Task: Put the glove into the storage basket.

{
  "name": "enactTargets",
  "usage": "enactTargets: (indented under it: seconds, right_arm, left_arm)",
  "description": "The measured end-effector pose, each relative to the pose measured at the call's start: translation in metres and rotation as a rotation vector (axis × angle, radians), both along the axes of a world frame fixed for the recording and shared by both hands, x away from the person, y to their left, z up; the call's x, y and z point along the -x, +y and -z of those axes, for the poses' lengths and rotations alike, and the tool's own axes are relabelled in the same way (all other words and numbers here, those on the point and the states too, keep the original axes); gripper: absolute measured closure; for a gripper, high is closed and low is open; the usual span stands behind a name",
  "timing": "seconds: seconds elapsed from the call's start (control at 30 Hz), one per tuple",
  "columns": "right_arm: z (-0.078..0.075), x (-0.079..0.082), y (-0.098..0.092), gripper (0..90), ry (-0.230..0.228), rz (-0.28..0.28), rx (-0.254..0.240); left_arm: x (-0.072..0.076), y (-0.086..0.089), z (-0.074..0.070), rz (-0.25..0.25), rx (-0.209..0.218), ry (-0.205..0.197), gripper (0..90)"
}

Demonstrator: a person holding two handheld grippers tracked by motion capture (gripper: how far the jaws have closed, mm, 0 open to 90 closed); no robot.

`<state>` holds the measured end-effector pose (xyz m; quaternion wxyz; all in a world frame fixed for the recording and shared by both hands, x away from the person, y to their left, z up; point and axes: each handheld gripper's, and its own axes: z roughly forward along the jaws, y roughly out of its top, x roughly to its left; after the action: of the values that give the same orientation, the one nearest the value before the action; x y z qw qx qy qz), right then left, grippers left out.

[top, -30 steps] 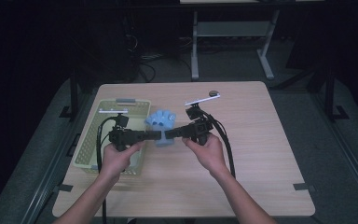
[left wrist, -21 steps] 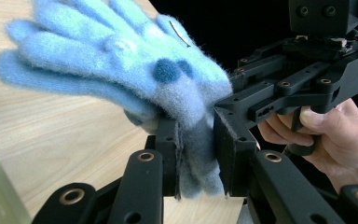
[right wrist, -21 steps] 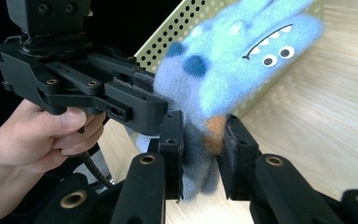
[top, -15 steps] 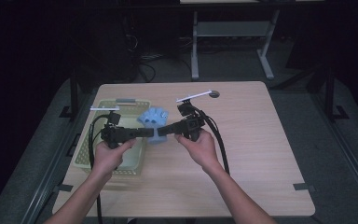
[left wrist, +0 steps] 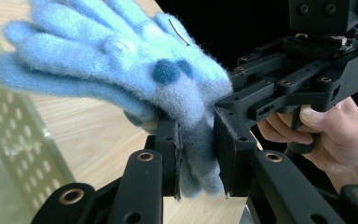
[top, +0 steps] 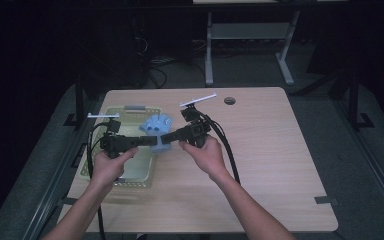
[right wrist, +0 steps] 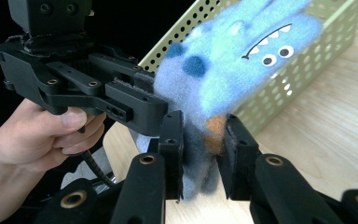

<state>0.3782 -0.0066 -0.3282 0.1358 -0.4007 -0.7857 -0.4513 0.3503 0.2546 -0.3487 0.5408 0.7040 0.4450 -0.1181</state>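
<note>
Glove, blue and fuzzy with a monster face, hangs in the air at centre-left of the high view, just over the right rim of the basket. Both tongs are clenched on its cuff end: the left gripper bites it from one side and the right gripper from the other, so the cuff is pinched twice, the two sets of jaws almost touching. In the right gripper view the face with its teeth and eyes lies toward the upper right of the frame, with the perforated green wall of the basket behind it; in the left gripper view the fingers of the glove fan out to the upper left.

I'd say the step in hand is carrying the glove, held between both tools, over to the basket, and it looks nearly there. The next move, as I judge it, calls for bringing the cuff a little further left so the whole glove is above the basket's floor, then easing both jaws apart together; letting go with one only would leave it dangling from the other.

Around it, the table is bare wood with a small dark hole near its far edge. Cables trail from both tools. Nothing stands between glove and basket but the near rim, which the drooping fingers could catch.
</note>
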Motion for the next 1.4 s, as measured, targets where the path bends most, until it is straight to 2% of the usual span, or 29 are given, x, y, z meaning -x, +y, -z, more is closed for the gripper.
enactTargets:
  seconds: [0.43, 0.8, 0.9, 1.1, 1.23, 1.4]
  right_arm:
    - [0.002, -0.006, 0.025, 72.8, 0.003, -0.017, -0.012]
    - [0.01, -0.009, 0.044, 72.8, 0.035, -0.031, -0.029]
    - [0.012, -0.011, 0.05, 72.8, 0.029, -0.036, -0.032]
    - [0.015, -0.012, 0.059, 72.8, 0.046, -0.037, -0.037]
    - [0.017, -0.013, 0.066, 72.8, 0.051, -0.038, -0.042]
    - [0.02, -0.015, 0.074, 72.8, 0.053, -0.039, -0.039]
  left_arm:
    - [-0.001, 0.025, -0.001, -0.024, -0.009, 0.001, 71.8]
    - [-0.001, 0.044, 0.004, -0.032, -0.023, 0.025, 71.5]
    - [-0.001, 0.049, 0.005, -0.039, -0.022, 0.032, 71.5]
    - [-0.001, 0.059, 0.007, -0.047, -0.028, 0.038, 71.5]
    - [-0.002, 0.066, 0.009, -0.053, -0.017, 0.053, 71.5]
    - [-0.003, 0.073, 0.01, -0.057, -0.029, 0.055, 71.6]
